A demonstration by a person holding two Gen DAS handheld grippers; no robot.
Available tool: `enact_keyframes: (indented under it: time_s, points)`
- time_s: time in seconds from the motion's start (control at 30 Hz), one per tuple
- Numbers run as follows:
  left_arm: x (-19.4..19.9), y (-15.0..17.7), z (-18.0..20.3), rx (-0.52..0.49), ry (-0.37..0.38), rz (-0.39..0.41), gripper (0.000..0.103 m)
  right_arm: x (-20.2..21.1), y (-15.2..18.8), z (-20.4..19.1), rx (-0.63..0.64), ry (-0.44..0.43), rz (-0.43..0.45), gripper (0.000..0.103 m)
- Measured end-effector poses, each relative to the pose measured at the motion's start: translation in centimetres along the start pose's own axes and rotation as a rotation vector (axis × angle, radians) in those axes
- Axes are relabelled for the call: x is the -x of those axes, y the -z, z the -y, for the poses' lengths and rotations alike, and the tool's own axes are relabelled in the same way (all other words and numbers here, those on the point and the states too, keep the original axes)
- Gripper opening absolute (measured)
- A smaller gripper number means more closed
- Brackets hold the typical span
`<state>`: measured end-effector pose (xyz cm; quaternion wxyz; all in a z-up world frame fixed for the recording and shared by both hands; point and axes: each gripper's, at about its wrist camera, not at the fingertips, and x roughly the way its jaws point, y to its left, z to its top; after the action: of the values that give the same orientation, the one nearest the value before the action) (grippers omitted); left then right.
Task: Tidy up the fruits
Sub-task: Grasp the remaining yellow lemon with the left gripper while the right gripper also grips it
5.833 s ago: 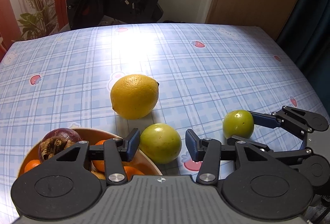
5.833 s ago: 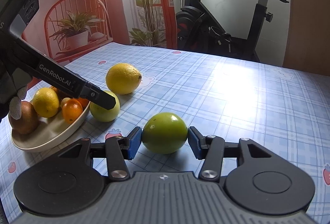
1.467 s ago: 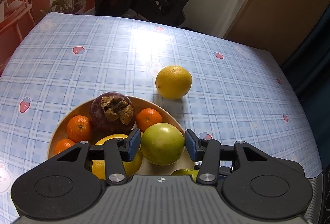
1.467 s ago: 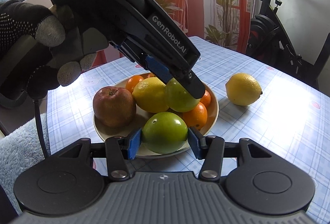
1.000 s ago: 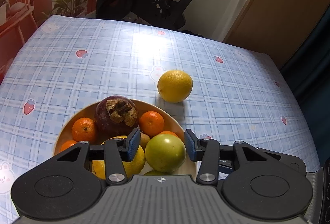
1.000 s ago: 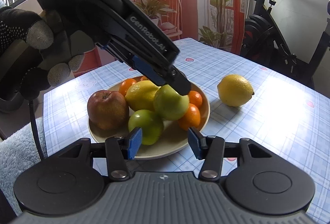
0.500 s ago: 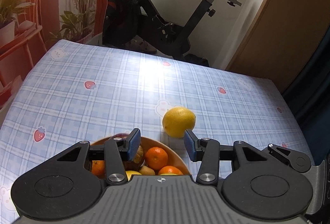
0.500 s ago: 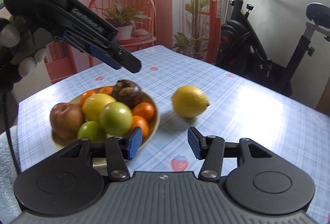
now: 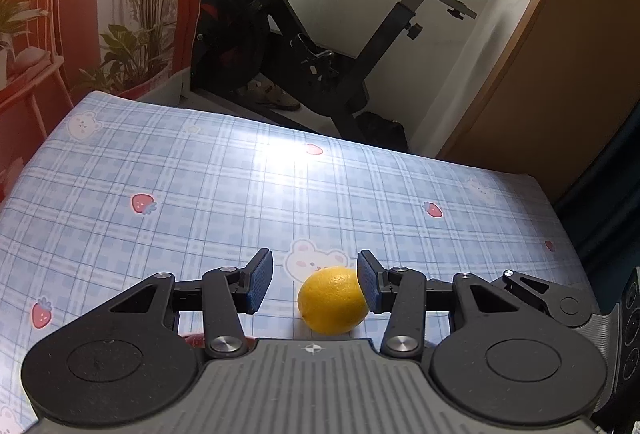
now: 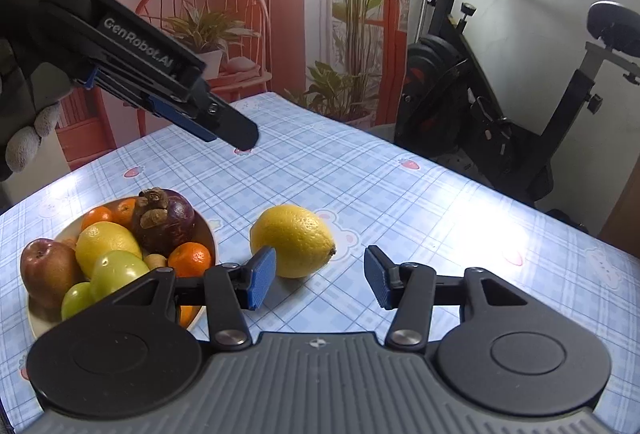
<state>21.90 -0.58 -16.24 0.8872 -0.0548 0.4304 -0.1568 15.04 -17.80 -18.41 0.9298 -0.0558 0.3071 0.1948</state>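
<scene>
Blue ribbed pads face each other across a wide gap on the right gripper (image 10: 320,276), which is released and holds nothing; the left gripper (image 9: 315,281) is likewise spread and empty, held up in the air above the table in the right wrist view. From the right claw, the big yellow lemon with a pebbled rind and a small nipple end (image 10: 294,240) lies on the table at about eleven o'clock, just beyond and beside the left pad, partly behind it, with its pointed end turned toward three o'clock. In the left wrist view the same fruit shows below the claw, close against the right pad at about three o'clock of the gap, though whether it touches cannot be told. Farther out at nine o'clock from the right claw sits the shallow cream ceramic bowl (image 10: 208,234), near the lemon but apart from it, heaped with a red apple (image 10: 46,272), green round fruits (image 10: 118,274), small oranges (image 10: 190,258), another yellow citrus (image 10: 105,242) and a dark purple mangosteen (image 10: 166,220). Under it all lies the blue checked tablecloth with strawberries and bears (image 10: 400,202). By my judgement the lemon is the last loose fruit. It looks firm, moderately heavy, slightly waxy and prone to roll, so gripping across its broad middle, not the tapered ends, seems safest, with a gentle setting-down on the crowded heap.
</scene>
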Motion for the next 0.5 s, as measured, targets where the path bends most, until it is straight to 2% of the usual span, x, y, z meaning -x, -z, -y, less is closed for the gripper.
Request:
enact_keyframes:
  time_s: [0.23, 0.5]
  points:
    - [-3.2, -0.2, -0.8, 0.027, 0.040, -0.068, 0.048, -3.2, 0.1, 0.4, -0.040, -0.053, -0.051, 0.056]
    - [-5.1, 0.2, -1.4, 0.061, 0.103, -0.127, 0.048, -5.3, 0.1, 0.8, -0.065, -0.109, -0.089, 0.061]
